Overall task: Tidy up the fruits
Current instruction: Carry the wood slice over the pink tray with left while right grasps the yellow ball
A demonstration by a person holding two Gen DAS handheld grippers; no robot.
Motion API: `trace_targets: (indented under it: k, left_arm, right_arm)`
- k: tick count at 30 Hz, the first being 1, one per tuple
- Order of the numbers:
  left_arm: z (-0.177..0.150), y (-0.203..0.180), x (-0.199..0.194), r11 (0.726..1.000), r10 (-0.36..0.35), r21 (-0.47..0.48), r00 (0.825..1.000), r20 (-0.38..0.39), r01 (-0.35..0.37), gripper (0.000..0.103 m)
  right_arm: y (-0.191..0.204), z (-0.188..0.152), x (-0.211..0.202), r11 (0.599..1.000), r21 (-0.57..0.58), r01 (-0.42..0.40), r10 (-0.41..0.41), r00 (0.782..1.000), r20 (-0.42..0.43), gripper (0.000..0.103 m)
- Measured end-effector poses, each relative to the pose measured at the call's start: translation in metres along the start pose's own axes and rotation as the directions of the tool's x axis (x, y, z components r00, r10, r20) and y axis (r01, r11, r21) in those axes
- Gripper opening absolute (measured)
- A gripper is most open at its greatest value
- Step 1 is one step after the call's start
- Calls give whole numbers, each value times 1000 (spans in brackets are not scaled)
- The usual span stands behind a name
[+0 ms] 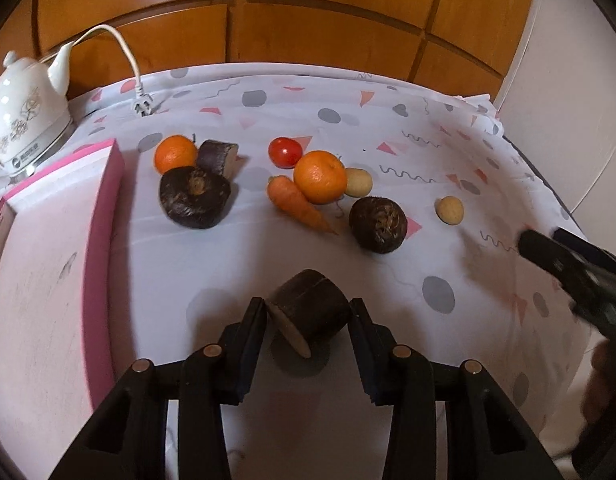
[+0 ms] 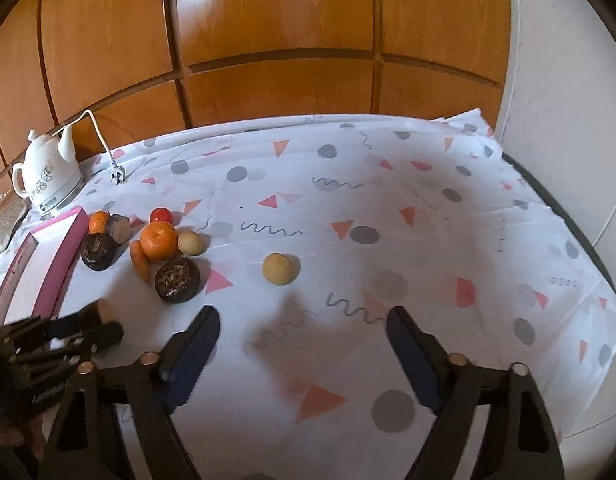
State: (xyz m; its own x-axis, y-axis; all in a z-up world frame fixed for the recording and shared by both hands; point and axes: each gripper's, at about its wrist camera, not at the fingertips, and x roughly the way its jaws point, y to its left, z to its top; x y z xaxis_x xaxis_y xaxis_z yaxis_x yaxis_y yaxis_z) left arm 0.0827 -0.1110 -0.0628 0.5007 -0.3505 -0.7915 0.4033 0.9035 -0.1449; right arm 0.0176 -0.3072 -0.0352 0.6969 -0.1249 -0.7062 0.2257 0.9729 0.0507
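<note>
Left gripper point(image 1: 308, 316): jaws around a dark cut root piece point(image 1: 312, 312) lying on the bench cloth point(image 1: 388, 120); pads at both its sides, but cannot tell if they press on it or only stand beside it.
Right gripper point(image 2: 303, 320): jaws wide open, nothing between them, only cloth w/ grey squiggle below.
Fruits: big orange point(image 1: 320, 176) touching carrot point(image 1: 297, 206) and pale round one point(image 1: 358, 181); tomato point(image 1: 284, 152) just behind. 2nd orange point(image 1: 175, 154) farther left, partly hidden by a dark round root point(image 1: 195, 197) and a purple cut piece point(image 1: 216, 157).
Others: dark round root w/ fibrous top point(image 1: 378, 224) near centre; single pale ball point(image 2: 279, 268) apart from the group.
Pink box point(image 1: 55, 260): left side, cut off by frame edge; printing on it too blurred to read.
Kettle point(image 1: 25, 116): white, far left corner, cord plug point(image 1: 143, 100) lying on cloth.
Hard to see: in right wrist view the left gripper is blurred at left edge, the held piece hidden.
</note>
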Motion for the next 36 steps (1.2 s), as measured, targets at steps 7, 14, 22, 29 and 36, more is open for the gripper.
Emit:
trace_targets:
  k: [7,14,22,29,36]
  left_arm:
    - [-12,2,-2,1000,27,9,1000,15,-27,41]
    - [-15,1,-3,997,67,20,997,41,-68,31]
    - [-14,2,-7,999,45,18,998,40,-46,31]
    - [-7,7,-27,1000,12,-28,998,69,-10,31]
    - [5,37,-76,994,33,-112,987,157,-15,31]
  right_arm:
    - [5,16,29,995,30,-95,96,994,-53,47]
    - [10,28,56,997,-9,-76,75,993,-96,46]
    - [19,35,85,997,-68,-39,29,989,-147,25]
    - [20,37,86,995,-89,-35,22,988,-151,25]
    - [23,37,85,996,-92,-21,7,988,-153,25]
